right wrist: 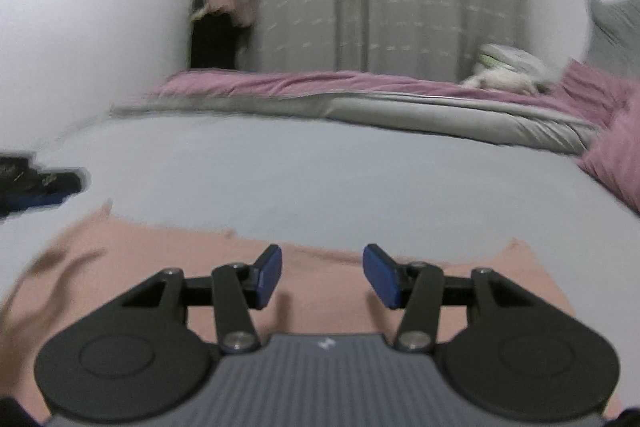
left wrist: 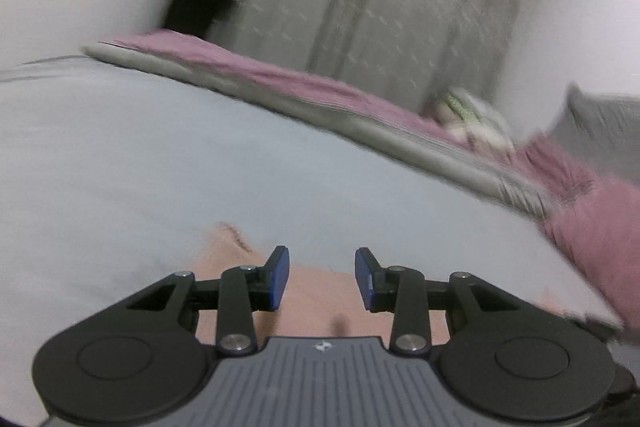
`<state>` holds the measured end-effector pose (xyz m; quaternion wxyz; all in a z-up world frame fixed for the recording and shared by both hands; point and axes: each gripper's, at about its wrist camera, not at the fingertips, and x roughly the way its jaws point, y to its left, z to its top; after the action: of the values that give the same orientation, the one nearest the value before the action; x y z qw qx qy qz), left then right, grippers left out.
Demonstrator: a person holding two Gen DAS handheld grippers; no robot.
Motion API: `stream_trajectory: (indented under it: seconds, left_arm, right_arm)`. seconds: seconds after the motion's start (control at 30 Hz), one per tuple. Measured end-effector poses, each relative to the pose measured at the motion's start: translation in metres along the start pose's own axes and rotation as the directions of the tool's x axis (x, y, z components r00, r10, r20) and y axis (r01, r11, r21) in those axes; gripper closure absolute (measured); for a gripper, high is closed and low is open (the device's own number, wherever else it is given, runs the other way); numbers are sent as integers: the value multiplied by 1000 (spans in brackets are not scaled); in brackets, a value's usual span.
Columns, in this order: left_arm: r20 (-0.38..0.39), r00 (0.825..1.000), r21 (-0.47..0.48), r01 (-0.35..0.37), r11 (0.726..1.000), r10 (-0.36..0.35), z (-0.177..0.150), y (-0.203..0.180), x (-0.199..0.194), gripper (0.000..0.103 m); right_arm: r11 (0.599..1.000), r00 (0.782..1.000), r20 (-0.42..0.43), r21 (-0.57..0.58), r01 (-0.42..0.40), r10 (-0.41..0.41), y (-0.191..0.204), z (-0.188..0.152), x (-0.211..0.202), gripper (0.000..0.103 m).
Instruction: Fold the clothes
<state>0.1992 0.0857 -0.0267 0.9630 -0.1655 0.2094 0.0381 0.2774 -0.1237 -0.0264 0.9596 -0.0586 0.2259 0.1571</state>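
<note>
Both frames are motion-blurred; the peach garment (right wrist: 320,267) lies flat on the pale blue sheet (right wrist: 320,167), on the near side of the pink-and-grey bedding (right wrist: 400,99). Left gripper (left wrist: 322,277) and right gripper (right wrist: 322,275) hover over the garment, jaws apart, holding nothing. Risks: pinching the sheet along with the thin cloth, or uneven grabs skewing the fold.

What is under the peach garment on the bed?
The peach garment lies flat on a pale blue sheet, which shows all around its far edge. Whatever sits directly beneath the cloth is covered. Both grippers hover over it, jaws open.
</note>
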Motion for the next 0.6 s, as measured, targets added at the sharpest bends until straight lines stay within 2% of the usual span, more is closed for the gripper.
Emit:
stream_trajectory:
  seconds: [0.07, 0.13, 0.27, 0.37, 0.5, 0.53, 0.6]
  left_arm:
    - [-49, 999, 62, 4, 998, -1, -10, -9, 13, 68]
    - [-81, 996, 106, -20, 994, 28, -18, -13, 22, 68]
    - [-96, 993, 142, -57, 988, 71, -19, -15, 23, 70]
    - [-109, 991, 132, -59, 989, 74, -17, -8, 23, 78]
    - [-127, 990, 91, -51, 995, 62, -12, 4, 21, 92]
    - [-133, 990, 73, -45, 996, 54, -10, 9, 22, 93]
    - [-145, 989, 32, -26, 999, 31, -7, 18, 23, 95]
  right_arm:
    - [999, 1000, -15, -46, 14, -15, 13, -6, 3, 56]
    - [999, 1000, -26, -44, 16, -17, 14, -10, 5, 56]
    - [999, 998, -41, -7, 38, -38, -1, -18, 6, 51]
    - [997, 997, -52, 45, 65, -63, -29, -24, 7, 45]
    - [985, 991, -66, 125, 120, -112, -72, -31, 4, 45]
    - [981, 990, -69, 146, 131, -122, -81, -33, 3, 46]
    - [971, 989, -72, 191, 143, -131, -99, -36, 0, 56]
